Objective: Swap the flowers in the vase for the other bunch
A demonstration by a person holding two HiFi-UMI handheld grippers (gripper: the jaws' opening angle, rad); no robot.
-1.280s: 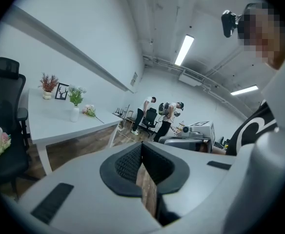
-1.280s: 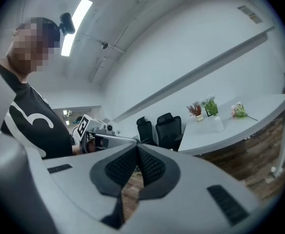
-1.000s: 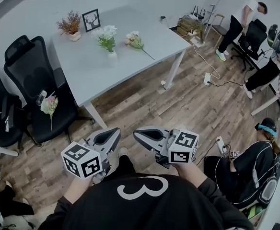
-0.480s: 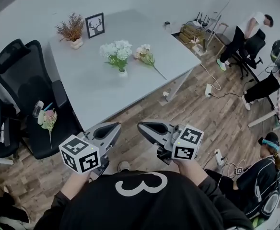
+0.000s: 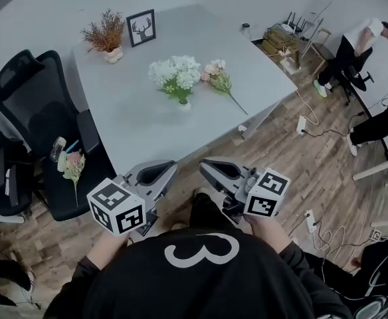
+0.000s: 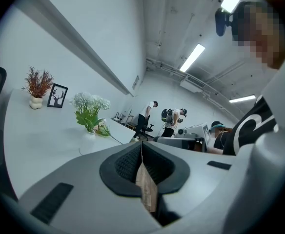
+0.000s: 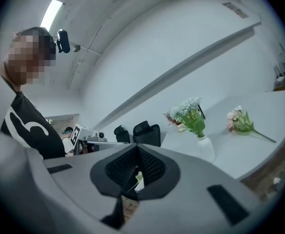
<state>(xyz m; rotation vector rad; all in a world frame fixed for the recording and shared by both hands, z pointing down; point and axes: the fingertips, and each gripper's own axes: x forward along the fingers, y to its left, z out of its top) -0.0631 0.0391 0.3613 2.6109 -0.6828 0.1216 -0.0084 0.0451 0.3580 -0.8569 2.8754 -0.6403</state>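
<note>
A white vase with white flowers stands mid-table on the grey table. A loose pink bunch lies just to its right. Another pink bunch rests on the seat of a black chair. My left gripper and right gripper hover side by side over the floor just short of the table's near edge, both shut with nothing in them. The left gripper view shows the white flowers far beyond my shut jaws. In the right gripper view the vase and the pink bunch are ahead.
A dried plant in a pot and a framed deer picture stand at the table's far edge. Black office chairs line the left. People work at the right, with cables and a power strip on the wooden floor.
Both grippers have come forward toward the table, still shut. The table and flowers now sit nearer and lower in the head view.
</note>
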